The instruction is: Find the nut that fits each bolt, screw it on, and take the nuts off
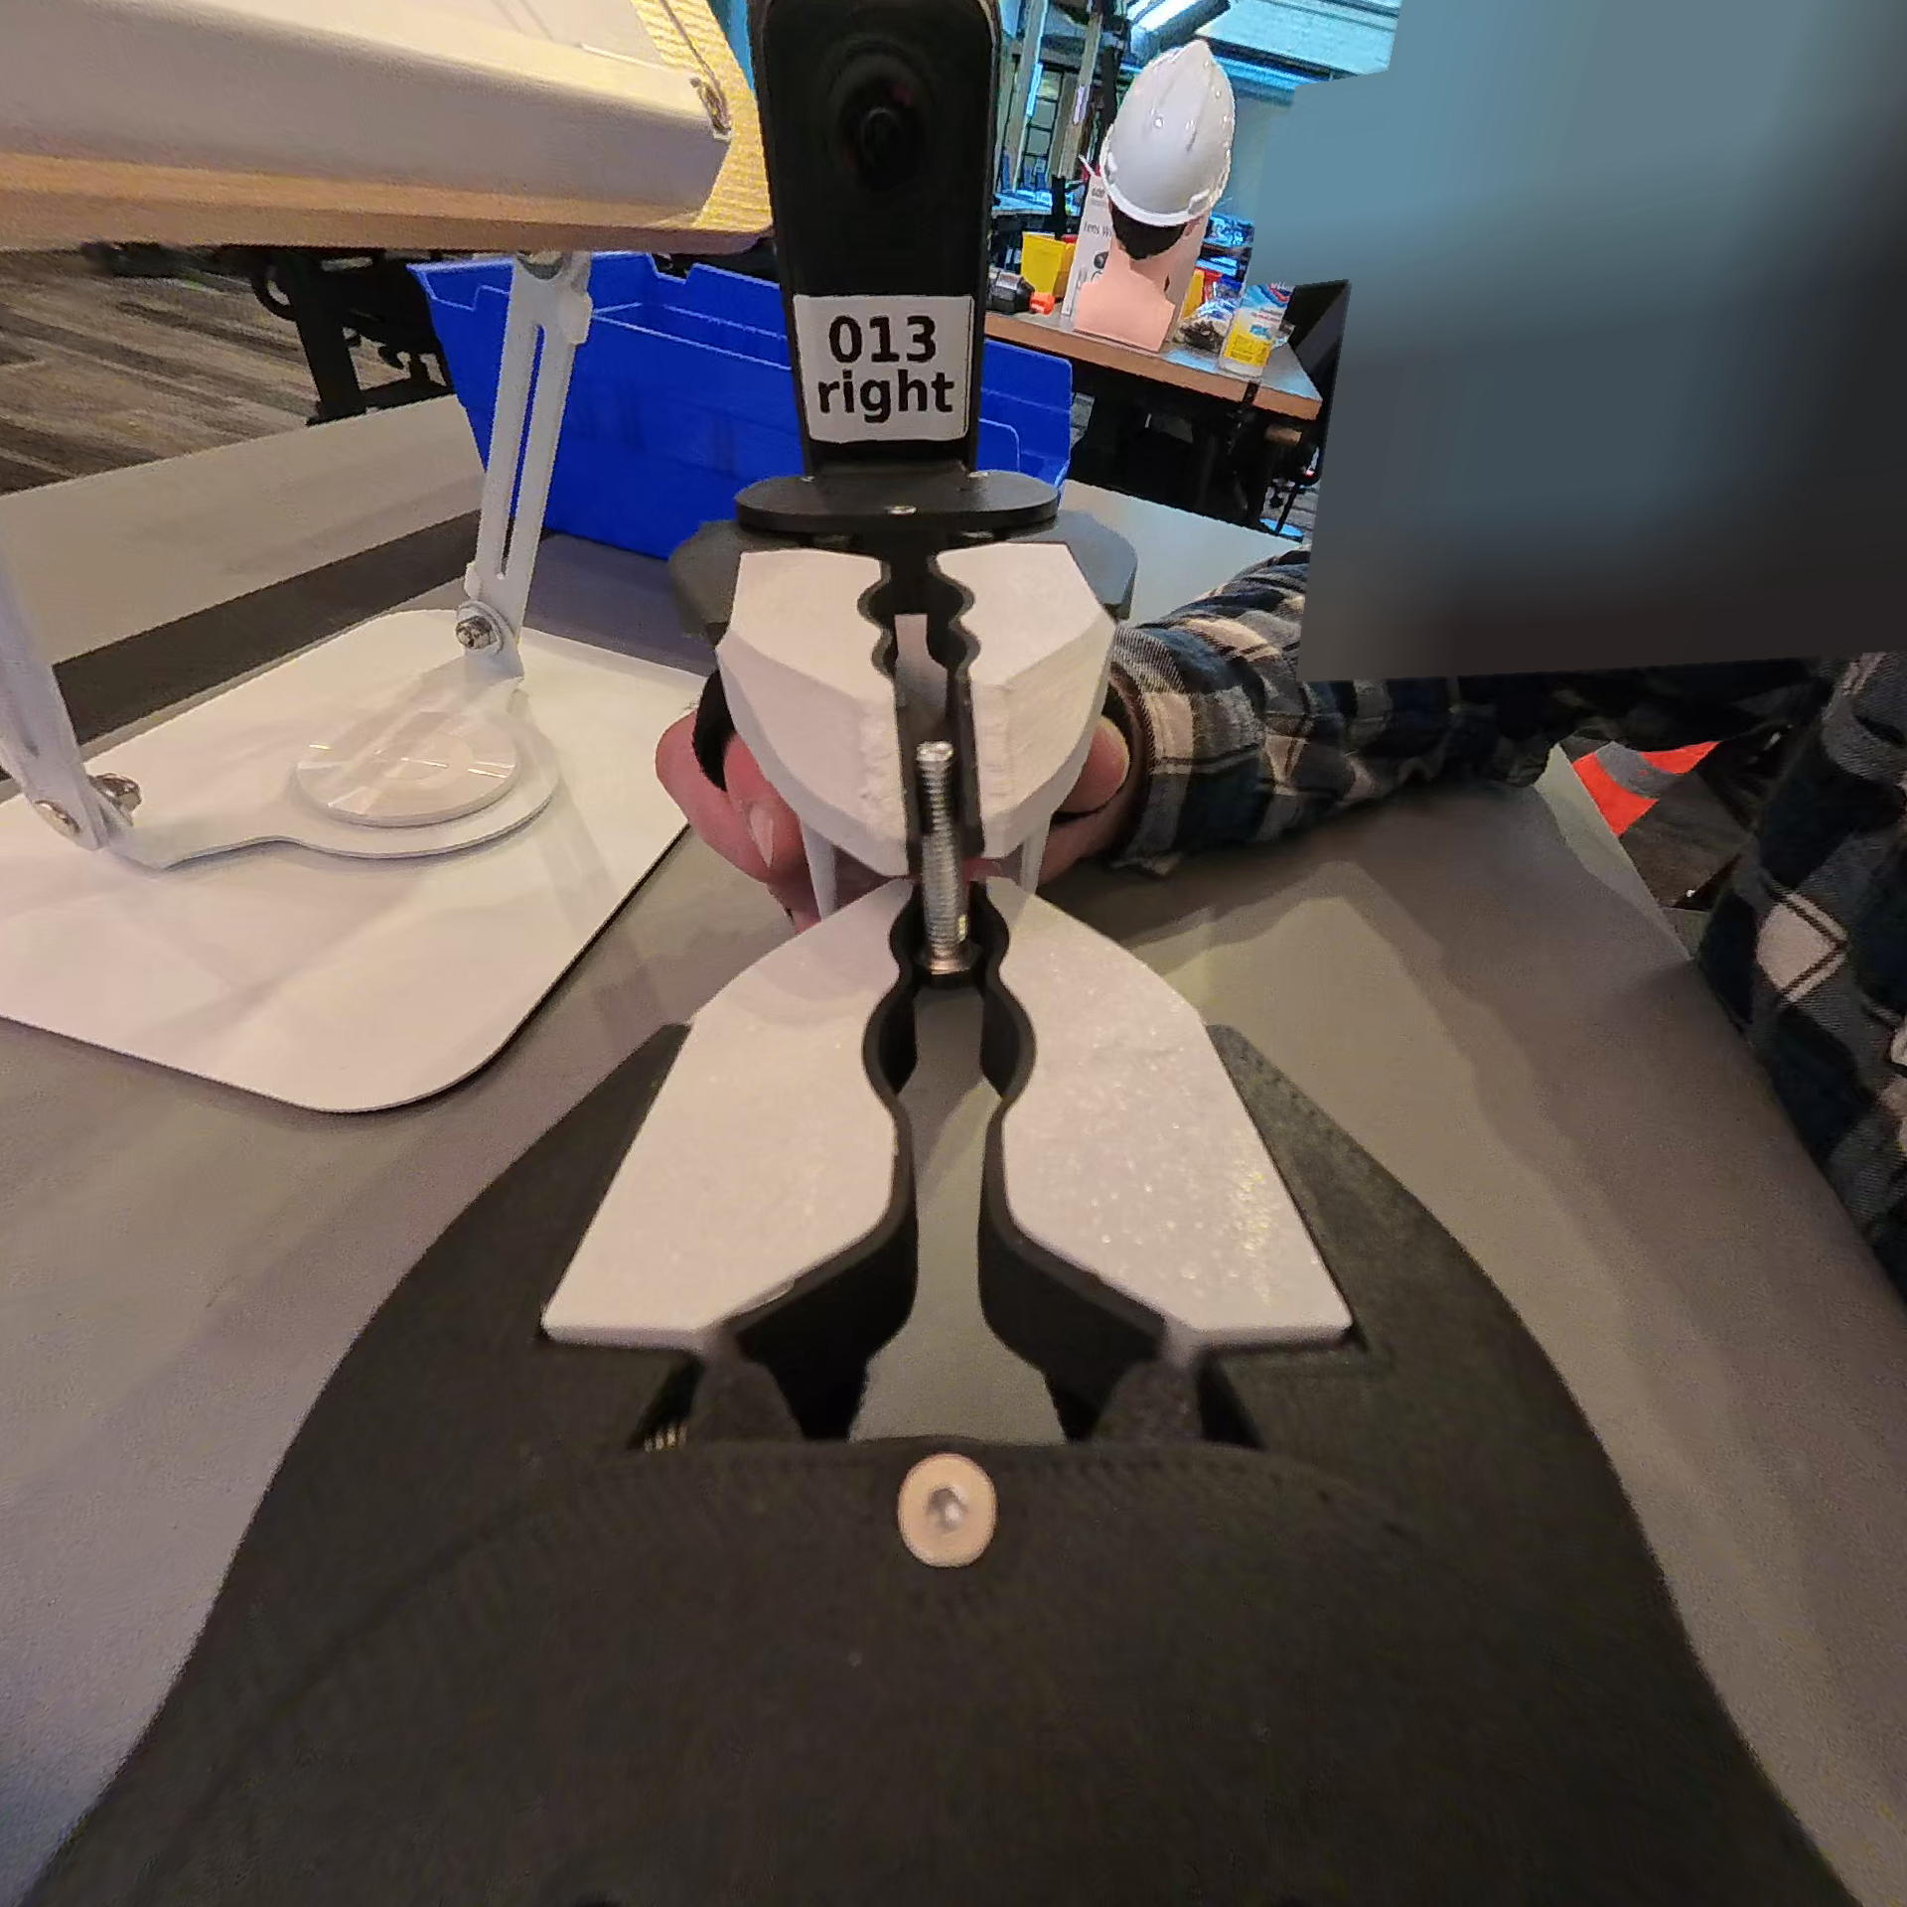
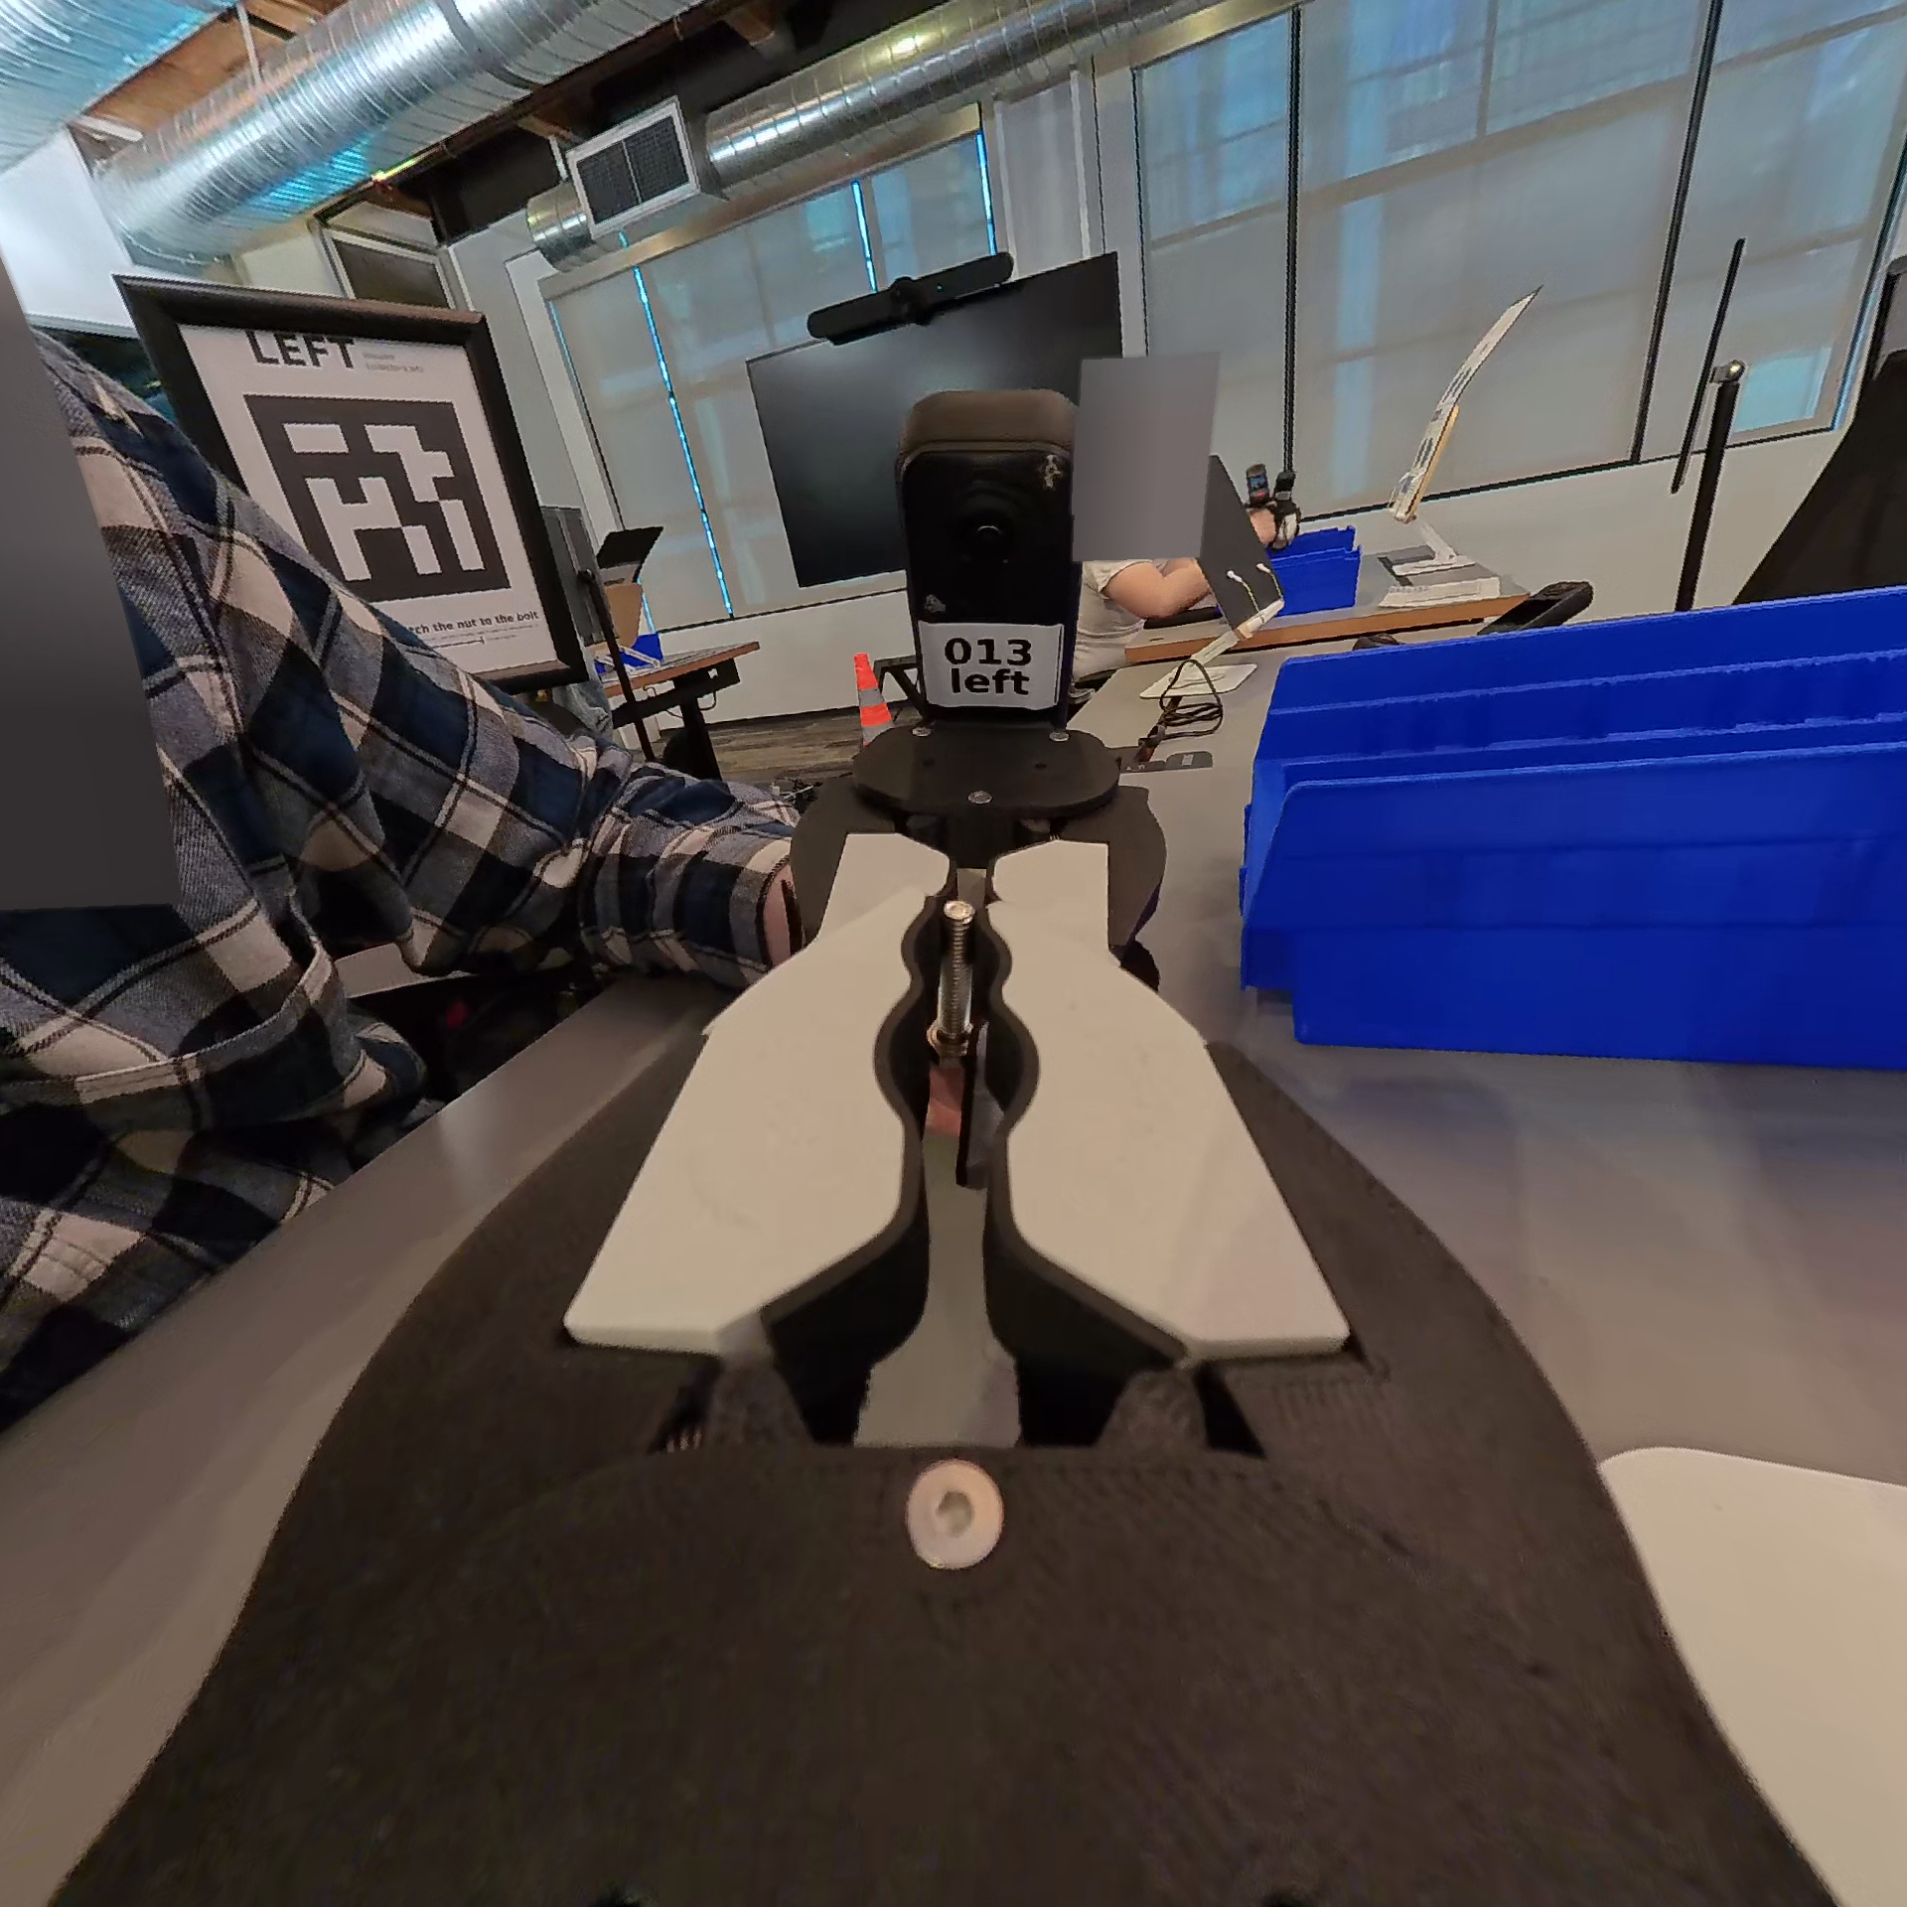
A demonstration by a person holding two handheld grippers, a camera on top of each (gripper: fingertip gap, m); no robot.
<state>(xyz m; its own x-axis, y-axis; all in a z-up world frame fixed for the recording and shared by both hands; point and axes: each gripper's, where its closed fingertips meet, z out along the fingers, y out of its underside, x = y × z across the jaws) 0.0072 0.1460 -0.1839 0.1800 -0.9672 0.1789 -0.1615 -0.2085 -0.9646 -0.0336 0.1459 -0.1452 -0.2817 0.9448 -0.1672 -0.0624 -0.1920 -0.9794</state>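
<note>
A silver bolt (image 1: 937, 836) stands upright between my two grippers, which face each other over the grey table (image 1: 1393, 1084). A silver nut (image 1: 944, 965) sits low on its thread. My left gripper (image 1: 944, 929) is shut on the nut, which lies in the first notch of its black pads. The right gripper (image 1: 934, 867) comes in just above and is shut on the bolt's thread. In the right wrist view the bolt (image 2: 955, 970) passes between my right gripper's (image 2: 958, 955) fingertips, with the nut (image 2: 947, 1037) below them and the left gripper's fingers (image 2: 877, 887) behind.
Blue bins (image 1: 660, 413) stand behind the grippers and show at the right in the right wrist view (image 2: 1548, 826). A white stand's base plate (image 1: 258, 877) lies to the left. A person's plaid sleeve (image 1: 1290, 722) rests on the table. A framed marker board (image 2: 351, 464) stands beyond. The tips of one gripper are about 5 cm away from the tips of the other.
</note>
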